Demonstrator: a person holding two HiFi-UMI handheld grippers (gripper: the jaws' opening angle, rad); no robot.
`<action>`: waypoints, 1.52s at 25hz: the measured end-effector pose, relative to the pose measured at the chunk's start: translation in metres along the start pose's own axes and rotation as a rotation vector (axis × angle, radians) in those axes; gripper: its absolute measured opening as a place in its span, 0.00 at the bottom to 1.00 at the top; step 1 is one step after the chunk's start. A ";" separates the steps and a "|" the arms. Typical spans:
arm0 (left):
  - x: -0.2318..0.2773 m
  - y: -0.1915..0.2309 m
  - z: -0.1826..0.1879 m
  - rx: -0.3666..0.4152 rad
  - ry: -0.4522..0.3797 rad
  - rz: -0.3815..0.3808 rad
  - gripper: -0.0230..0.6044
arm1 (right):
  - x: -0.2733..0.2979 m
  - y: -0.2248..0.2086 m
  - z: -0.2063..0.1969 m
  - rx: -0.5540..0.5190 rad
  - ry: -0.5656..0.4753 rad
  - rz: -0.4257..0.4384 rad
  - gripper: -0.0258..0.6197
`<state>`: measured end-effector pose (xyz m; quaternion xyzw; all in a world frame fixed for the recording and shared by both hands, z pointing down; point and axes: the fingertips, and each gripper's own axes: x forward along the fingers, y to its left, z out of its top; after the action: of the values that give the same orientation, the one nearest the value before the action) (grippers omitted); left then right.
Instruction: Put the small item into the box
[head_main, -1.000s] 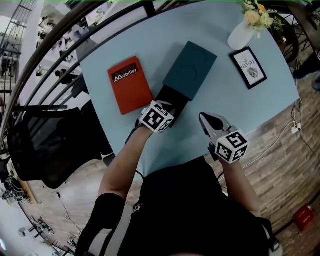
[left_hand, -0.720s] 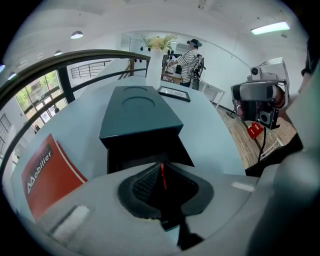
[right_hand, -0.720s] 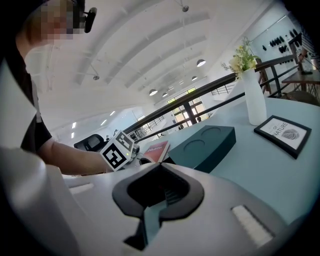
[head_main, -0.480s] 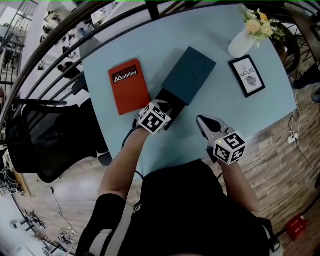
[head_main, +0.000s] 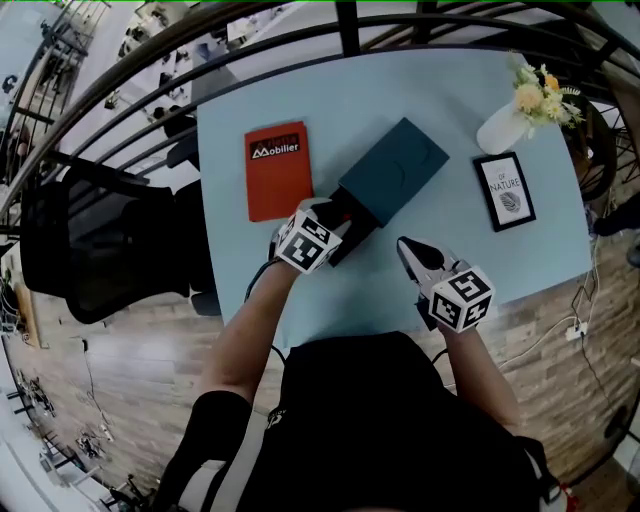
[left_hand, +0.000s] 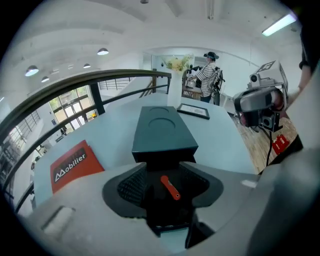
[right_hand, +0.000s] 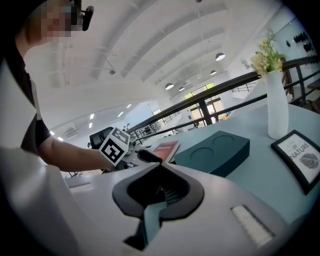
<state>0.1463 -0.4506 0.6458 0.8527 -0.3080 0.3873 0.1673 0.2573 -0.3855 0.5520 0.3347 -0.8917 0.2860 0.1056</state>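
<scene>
Left gripper has just opened; the item lies loose in the tray between its jaws. Right gripper sits closed, empty. Next, I'd say, the tray needs pushing into the box.

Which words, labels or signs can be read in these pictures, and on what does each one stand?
"Mobilier": white letters on a dark band on the red book; any smaller print there is too blurred to read.
"OF NATURE": on the framed picture, above a leaf drawing; whatever stands above these words cannot be read.
</scene>
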 end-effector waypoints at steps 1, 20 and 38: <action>-0.007 0.002 0.004 -0.016 -0.026 0.019 0.37 | 0.001 0.002 0.001 -0.006 0.001 0.014 0.04; -0.176 -0.004 0.043 -0.156 -0.493 0.214 0.09 | 0.012 0.076 0.023 -0.081 -0.073 0.059 0.04; -0.295 -0.021 0.003 -0.130 -0.730 0.097 0.05 | -0.011 0.169 0.039 -0.161 -0.239 -0.045 0.04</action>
<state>0.0110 -0.3199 0.4177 0.9067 -0.4113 0.0450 0.0817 0.1541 -0.2990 0.4418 0.3765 -0.9103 0.1690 0.0313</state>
